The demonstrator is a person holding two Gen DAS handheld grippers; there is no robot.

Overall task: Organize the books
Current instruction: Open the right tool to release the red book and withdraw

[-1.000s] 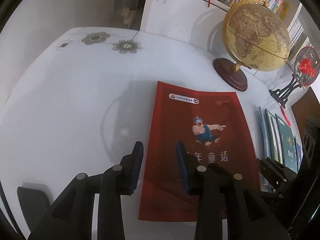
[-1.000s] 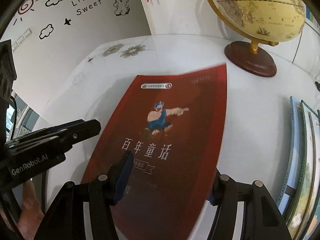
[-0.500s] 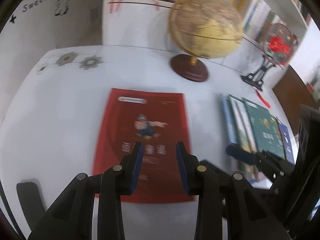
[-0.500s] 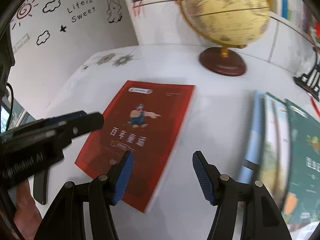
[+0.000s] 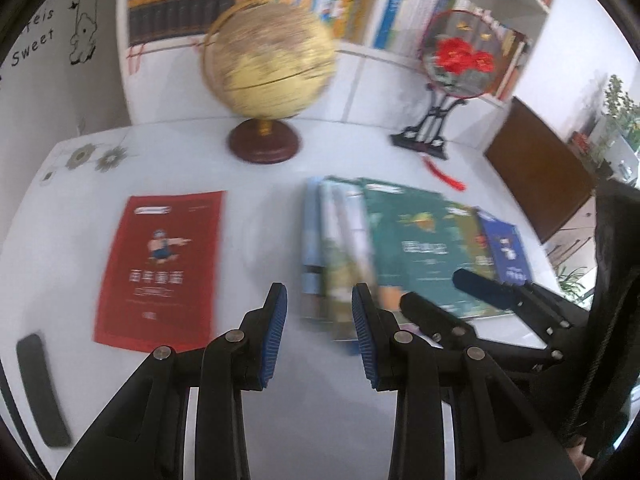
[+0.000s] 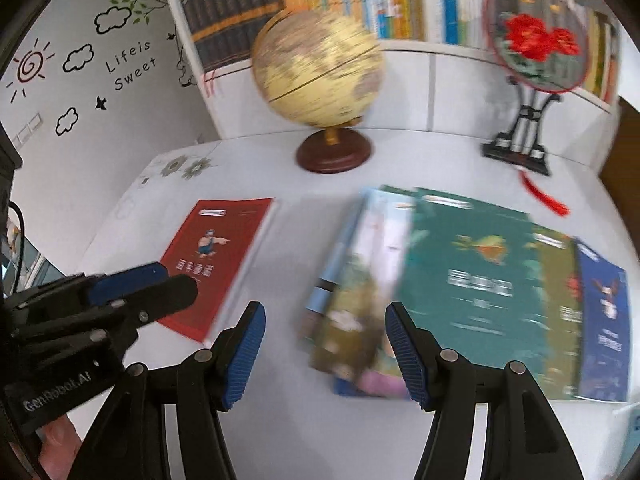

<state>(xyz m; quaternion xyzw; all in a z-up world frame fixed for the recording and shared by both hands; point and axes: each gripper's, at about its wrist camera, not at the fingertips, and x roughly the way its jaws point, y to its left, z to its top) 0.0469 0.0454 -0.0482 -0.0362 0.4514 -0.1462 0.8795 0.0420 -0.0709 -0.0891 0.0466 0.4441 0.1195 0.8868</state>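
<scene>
Hovering with both claws empty, my left gripper and right gripper parted, I leave the red book flat (apart) beside the fanned pile, awaiting stacking.

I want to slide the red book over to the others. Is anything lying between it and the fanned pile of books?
Nothing: both wrist views show bare white table between the red book and the pile of books.
</scene>
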